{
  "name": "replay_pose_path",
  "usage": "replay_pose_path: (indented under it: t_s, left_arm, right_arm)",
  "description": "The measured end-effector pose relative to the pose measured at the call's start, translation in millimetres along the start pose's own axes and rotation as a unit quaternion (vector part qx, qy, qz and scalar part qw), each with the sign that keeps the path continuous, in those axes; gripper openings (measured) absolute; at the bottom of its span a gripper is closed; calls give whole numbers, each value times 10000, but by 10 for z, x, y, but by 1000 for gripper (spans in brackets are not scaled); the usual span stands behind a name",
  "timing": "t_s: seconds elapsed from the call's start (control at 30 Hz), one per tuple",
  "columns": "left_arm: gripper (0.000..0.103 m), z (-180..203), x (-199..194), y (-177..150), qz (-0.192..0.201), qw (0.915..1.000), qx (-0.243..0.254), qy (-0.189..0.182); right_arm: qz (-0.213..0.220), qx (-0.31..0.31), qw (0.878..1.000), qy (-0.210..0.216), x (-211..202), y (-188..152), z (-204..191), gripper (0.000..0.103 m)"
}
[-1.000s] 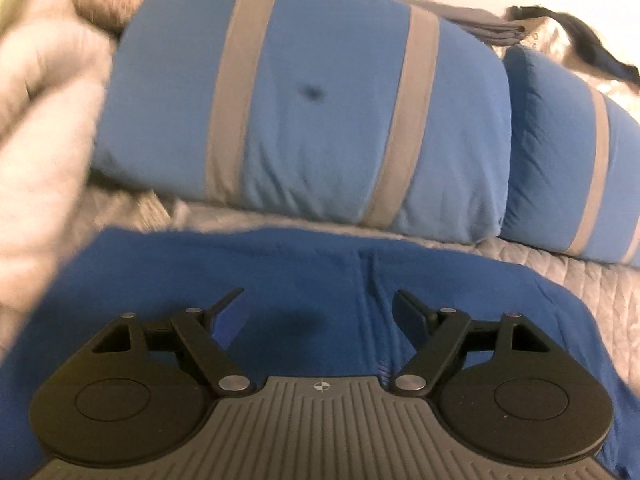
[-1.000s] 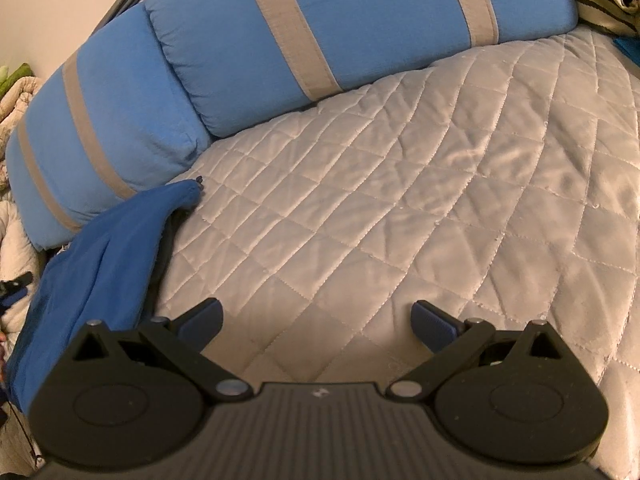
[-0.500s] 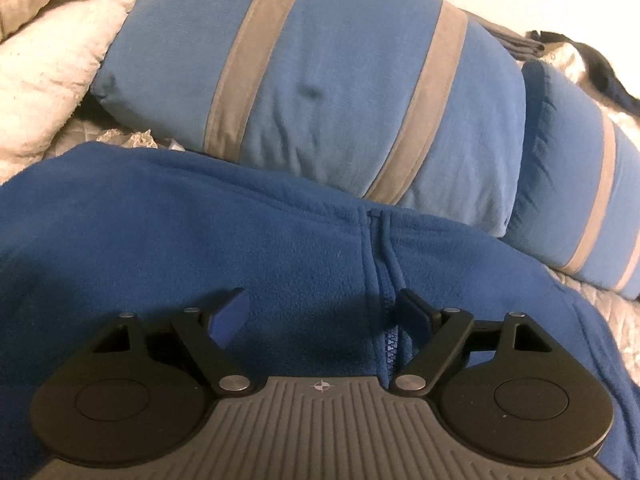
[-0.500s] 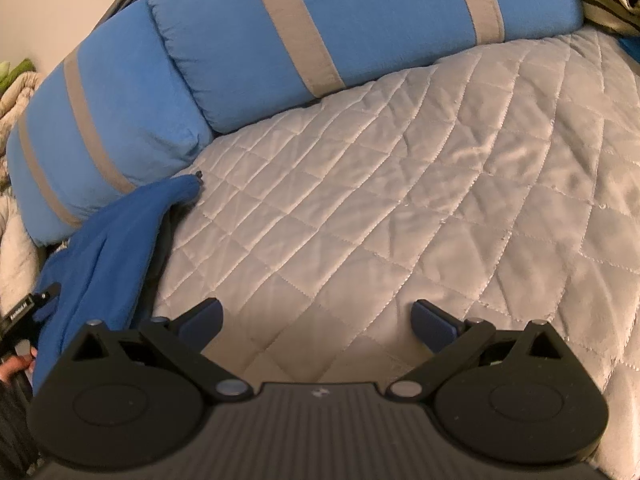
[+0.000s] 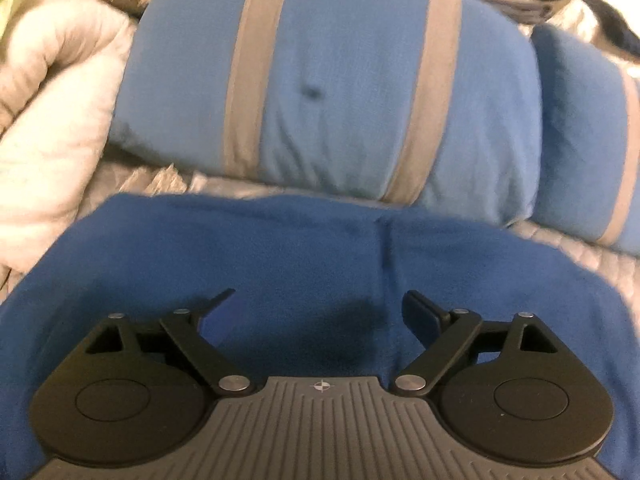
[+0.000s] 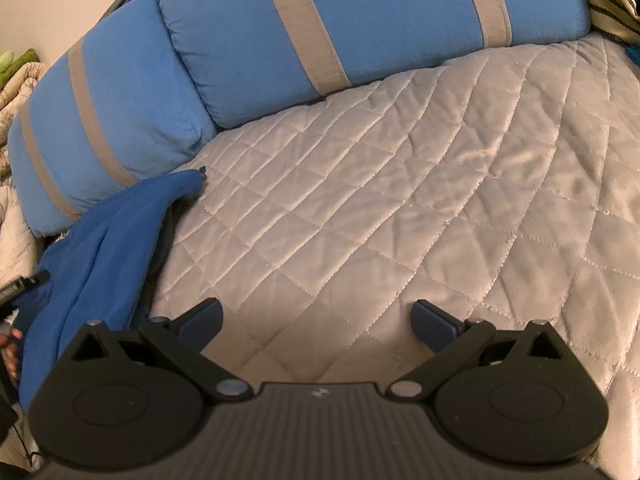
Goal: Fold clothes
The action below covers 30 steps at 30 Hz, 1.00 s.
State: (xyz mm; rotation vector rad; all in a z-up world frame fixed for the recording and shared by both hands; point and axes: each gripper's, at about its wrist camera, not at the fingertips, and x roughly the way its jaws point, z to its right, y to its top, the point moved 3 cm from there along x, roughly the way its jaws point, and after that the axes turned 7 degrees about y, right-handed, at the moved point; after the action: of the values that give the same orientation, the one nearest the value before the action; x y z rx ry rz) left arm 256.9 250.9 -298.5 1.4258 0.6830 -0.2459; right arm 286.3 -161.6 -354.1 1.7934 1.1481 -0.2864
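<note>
1. Left gripper (image 5: 318, 306), black with two hinged fingers, is spread wide and grasps nothing; it hangs over the dark blue fleece garment (image 5: 304, 256), whose cloth fills the space between and below the fingers.
2. Right gripper (image 6: 316, 320), of the same make, is likewise spread wide and empty, hanging over the pale grey diamond-quilted bedcover (image 6: 400, 208).
3. That dark blue fleece garment (image 6: 100, 240) lies on the quilted bedcover (image 5: 580, 252), just in front of the large blue pillow with two grey-tan stripes (image 5: 332, 80); a seam runs down the garment's middle in the left wrist view.
4. In the right wrist view the garment is bunched at the bedcover's left edge, one corner reaching up to touch the striped pillow (image 6: 108, 120).
5. A second blue striped pillow (image 6: 360, 20) lies beside the first, along the bedcover's far edge.
6. To the left of the first pillow sits a heap of cream fluffy blanket (image 5: 52, 120).
7. At the far right of the second pillow, a striped cream-and-black cloth (image 6: 612, 4) shows.
8. The left wrist view is motion-blurred.
</note>
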Motion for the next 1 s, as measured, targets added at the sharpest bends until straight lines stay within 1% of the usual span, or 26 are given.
replay_pose_path:
  t_s: [0.1, 0.17, 0.27, 0.33, 0.57, 0.67, 0.77, 0.87, 1.0]
  left_arm:
    - [89, 225, -156, 159, 109, 9998, 54, -131]
    - [90, 406, -219, 242, 172, 9993, 103, -304]
    - [90, 736, -251, 285, 153, 9983, 295, -484]
    - [90, 941, -248, 259, 66, 9977, 344, -583]
    - [90, 1504, 18, -53, -395, 9957, 263, -794]
    - [90, 1660, 144, -265, -389, 9968, 386, -574]
    - [92, 1692, 199, -366, -214, 9975, 490, -457]
    - [92, 1636, 220, -409, -133, 9977, 411, -524]
    - [93, 1724, 205, -446, -28, 9973, 658, -335]
  right_arm:
    - [4, -12, 10000, 2, -6, 4, 0, 102]
    - [8, -9, 10000, 3, -8, 6, 3, 102]
    - [7, -14, 10000, 3, -11, 7, 2, 102]
    - [3, -12, 10000, 14, -13, 10, 8, 102]
    - [6, 29, 10000, 41, -25, 6, 16, 102]
    - [5, 41, 10000, 50, -28, 9, 16, 102]
    - [8, 55, 10000, 46, -28, 11, 15, 102]
    - [-1, 18, 10000, 21, -18, 8, -1, 102]
    - [-33, -135, 9999, -36, 4, 1, -49, 102]
